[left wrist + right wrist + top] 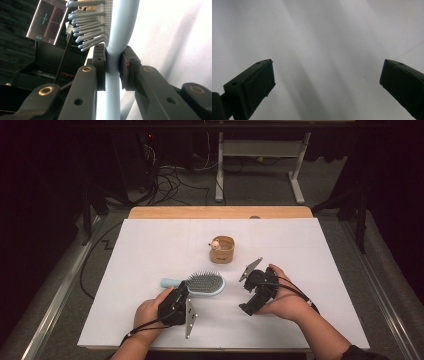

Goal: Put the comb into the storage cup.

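A light blue hairbrush [205,284] lies near the front middle of the white tabletop [150,245], bristles up and handle pointing left. My left gripper [181,292] is shut on the handle. In the left gripper view both pads press the blue handle [113,75] just below the bristles [87,30]. My right gripper [248,294] is to the right of the brush, close over the table. In the right gripper view its jaws [327,80] stand wide open over bare white surface, nothing between them.
A small round wooden cup [222,249] with a little figure in it stands behind the brush, mid-table. The wooden table edge [220,212] runs along the back. Cables and a white desk frame [260,150] are on the floor beyond.
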